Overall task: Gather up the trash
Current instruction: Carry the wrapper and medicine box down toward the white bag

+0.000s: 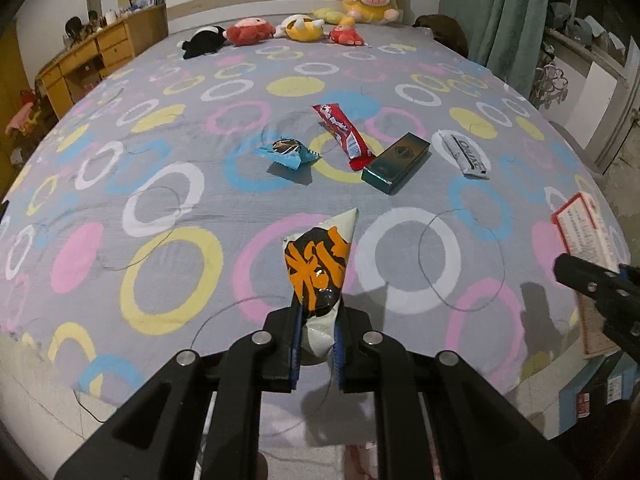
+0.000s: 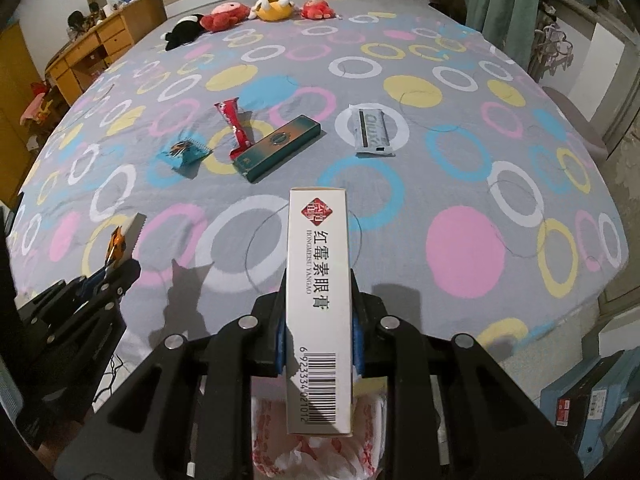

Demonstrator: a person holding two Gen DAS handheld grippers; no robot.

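**Mei:** Left gripper (image 1: 316, 344) first: its jaws are clamped on an orange-and-black snack wrapper (image 1: 320, 264), which stands up out of the blue pads (image 1: 295, 344) with its white pointed corner aimed away toward the headboard. Brush-style characters run across it, but I can't read them.

**Tao:** And the right gripper (image 2: 320, 344)?

**Mei:** Clenched on a white medicine carton (image 2: 320, 304), gripped across its narrow sides near the barcode end. Its long axis runs straight out along the fingers, far end toward the bed. The face reads "红霉素眼膏" with "HONGMEISU YANGAO" beside it, under a red diamond logo; the barcode digits begin 6 923334.

**Tao:** What lies under the carton?

**Mei:** A white plastic bag (image 2: 320, 440) with red print, its mouth directly below the carton's near end (the print is too crumpled to read).

**Tao:** What's on the bedspread (image 2: 400, 240)?

**Mei:** Four pieces in a loose row. A blue candy wrapper (image 2: 185, 154) lies at the left; a red stick packet (image 2: 236, 128) lies lengthwise away from the camera; a dark green box (image 2: 280, 146) lies diagonally, its near end touching the packet's near end. Well apart to the right, a grey-and-white pouch (image 2: 372, 134) shows lettering like "Qiuxi", though I'm unsure of it.

**Tao:** Beyond them?

**Mei:** Plush toys (image 2: 248, 14) line the headboard end.
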